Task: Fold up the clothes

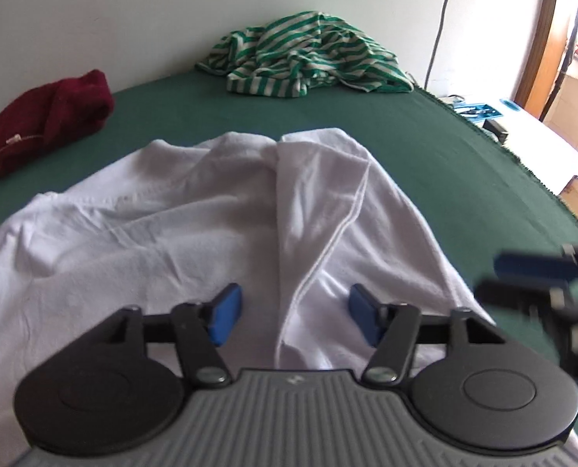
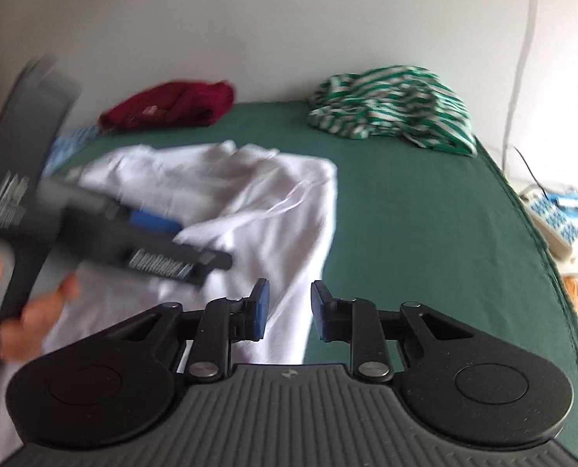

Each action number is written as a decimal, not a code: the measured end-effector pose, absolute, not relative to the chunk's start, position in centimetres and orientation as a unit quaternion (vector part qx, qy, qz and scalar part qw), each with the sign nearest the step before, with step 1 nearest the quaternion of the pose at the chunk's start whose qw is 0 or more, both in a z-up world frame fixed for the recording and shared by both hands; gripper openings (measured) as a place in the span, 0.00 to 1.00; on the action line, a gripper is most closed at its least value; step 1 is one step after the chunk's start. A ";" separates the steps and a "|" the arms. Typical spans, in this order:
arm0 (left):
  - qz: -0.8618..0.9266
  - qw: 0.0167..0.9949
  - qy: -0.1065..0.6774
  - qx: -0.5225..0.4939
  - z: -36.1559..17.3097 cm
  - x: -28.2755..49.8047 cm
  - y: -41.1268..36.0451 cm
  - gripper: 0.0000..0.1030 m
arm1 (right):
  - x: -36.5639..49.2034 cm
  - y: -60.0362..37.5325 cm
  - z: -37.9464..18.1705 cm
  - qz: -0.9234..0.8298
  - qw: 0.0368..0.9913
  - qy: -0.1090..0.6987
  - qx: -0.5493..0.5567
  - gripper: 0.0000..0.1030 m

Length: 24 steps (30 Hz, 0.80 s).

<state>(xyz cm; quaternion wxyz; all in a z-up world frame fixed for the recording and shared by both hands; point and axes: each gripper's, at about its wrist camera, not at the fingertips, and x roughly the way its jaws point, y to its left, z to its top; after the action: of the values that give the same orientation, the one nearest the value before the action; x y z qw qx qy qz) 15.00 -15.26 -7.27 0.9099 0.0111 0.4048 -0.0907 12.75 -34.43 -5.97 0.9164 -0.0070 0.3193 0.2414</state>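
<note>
A crumpled white garment [image 1: 172,214] lies spread on the green cover [image 1: 405,136], with a hemmed fold running down its middle. My left gripper [image 1: 294,317] hovers open just above it, one blue pad on each side of that fold, holding nothing. In the right wrist view, my right gripper [image 2: 289,309] stands open over the right edge of the white garment [image 2: 250,194], white cloth under its left finger and green cover [image 2: 425,214] under its right. The left gripper [image 2: 199,241] shows blurred there, held by a hand [image 2: 28,323]. The right gripper [image 1: 495,278] shows blurred at the left view's right edge.
A green-and-white striped garment [image 1: 308,54] lies bunched at the far edge by the wall. A dark red garment [image 1: 47,116] sits at the far left. Beyond the cover's right edge are a power strip [image 2: 553,222], cables and a blue tray [image 1: 479,111].
</note>
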 end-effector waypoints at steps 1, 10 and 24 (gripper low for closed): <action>-0.090 0.910 0.404 0.008 -7.2 15.0 -15.2 0.46 | 13.9 -34.8 -5.6 0.241 0.915 0.322 0.019 0.25; -0.081 0.914 0.397 0.018 -7.1 13.8 -15.7 0.33 | 21.2 -30.4 -7.1 0.248 0.904 0.347 0.029 0.27; -0.042 0.901 0.409 -0.134 -7.3 13.0 -10.1 0.02 | 25.1 -25.4 -5.0 0.355 0.820 0.395 0.213 0.42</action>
<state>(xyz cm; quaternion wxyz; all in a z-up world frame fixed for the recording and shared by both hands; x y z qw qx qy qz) 13.03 -10.10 -7.27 0.9015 -0.1344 0.4093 -0.0419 25.13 -25.43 -4.99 0.8203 0.2125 0.3952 0.3547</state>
